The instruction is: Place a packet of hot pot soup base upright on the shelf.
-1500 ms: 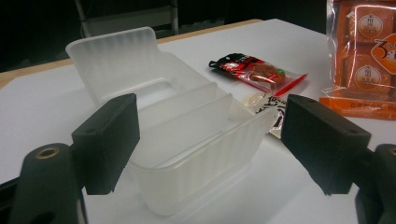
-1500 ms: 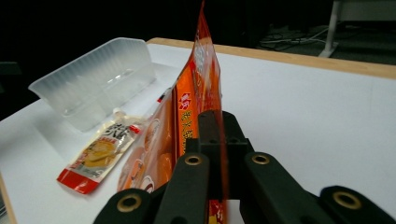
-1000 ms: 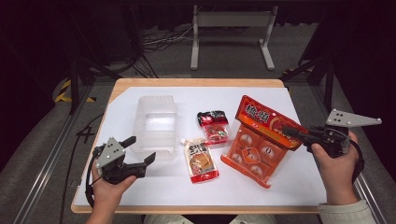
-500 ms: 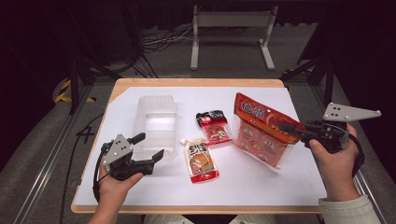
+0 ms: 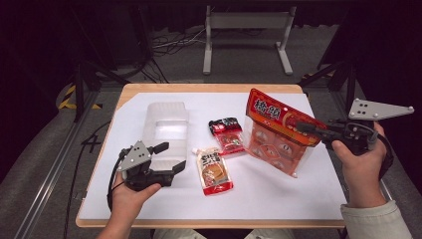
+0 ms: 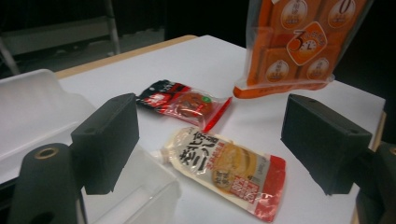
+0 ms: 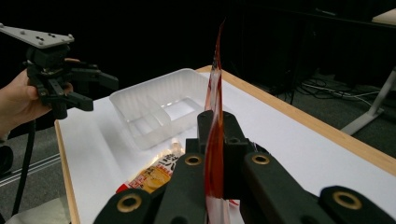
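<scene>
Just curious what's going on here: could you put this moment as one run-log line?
right gripper: shut on orange snack bag, lifted off table | left gripper: open, holding nothing, beside clear tray | sauce pouch, red packet: lying flat

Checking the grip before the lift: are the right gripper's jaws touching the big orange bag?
Touching. The right gripper view shows the right gripper clamped on the orange bag, its edge pinched between both jaws.

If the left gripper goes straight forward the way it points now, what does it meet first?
Probably the cream sauce pouch, lying between the left gripper's open jaws just ahead; the red packet lies beyond. Depth is uncertain.
</scene>
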Demonstrator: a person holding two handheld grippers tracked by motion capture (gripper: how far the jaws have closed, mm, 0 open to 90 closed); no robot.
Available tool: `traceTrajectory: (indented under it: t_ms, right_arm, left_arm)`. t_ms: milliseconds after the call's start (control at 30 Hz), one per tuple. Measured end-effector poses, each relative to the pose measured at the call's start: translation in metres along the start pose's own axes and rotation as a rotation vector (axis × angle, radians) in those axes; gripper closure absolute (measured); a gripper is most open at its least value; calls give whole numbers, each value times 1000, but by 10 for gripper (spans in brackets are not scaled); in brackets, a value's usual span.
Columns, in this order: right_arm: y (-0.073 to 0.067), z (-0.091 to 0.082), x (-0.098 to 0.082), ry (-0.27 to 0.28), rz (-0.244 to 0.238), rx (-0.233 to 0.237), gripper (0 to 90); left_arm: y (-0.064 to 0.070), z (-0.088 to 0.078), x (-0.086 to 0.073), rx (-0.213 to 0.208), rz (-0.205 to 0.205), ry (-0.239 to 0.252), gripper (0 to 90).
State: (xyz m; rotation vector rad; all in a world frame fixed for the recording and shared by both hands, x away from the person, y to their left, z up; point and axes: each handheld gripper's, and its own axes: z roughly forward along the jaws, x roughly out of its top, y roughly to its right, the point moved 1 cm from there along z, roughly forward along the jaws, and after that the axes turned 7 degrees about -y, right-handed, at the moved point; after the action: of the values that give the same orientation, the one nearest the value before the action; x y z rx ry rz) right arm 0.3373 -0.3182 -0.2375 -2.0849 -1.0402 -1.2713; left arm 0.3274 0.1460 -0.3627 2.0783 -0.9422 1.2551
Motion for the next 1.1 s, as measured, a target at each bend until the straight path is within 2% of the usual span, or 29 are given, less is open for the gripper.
traceTrajectory:
  t_ms: [167,300,433,667,800,1100]
  right_arm:
    - [-4,3,11,1,-25,15,900]
    - [-7,6,18,5,-45,27,900]
    - [-10,9,24,10,-59,42,900]
    - [-15,15,34,23,-88,74,900]
    - [-19,18,39,28,-97,89,900]
    - [-24,26,45,40,-112,124,900]
  left_arm:
    - [3,11,4,-65,2,12,201]
    - [4,20,6,-95,14,24,187]
    - [7,32,11,-133,26,-8,140]
    - [7,42,20,-132,10,3,57]
    - [5,48,24,-135,18,39,67]
    - [4,65,33,-158,14,76,52]
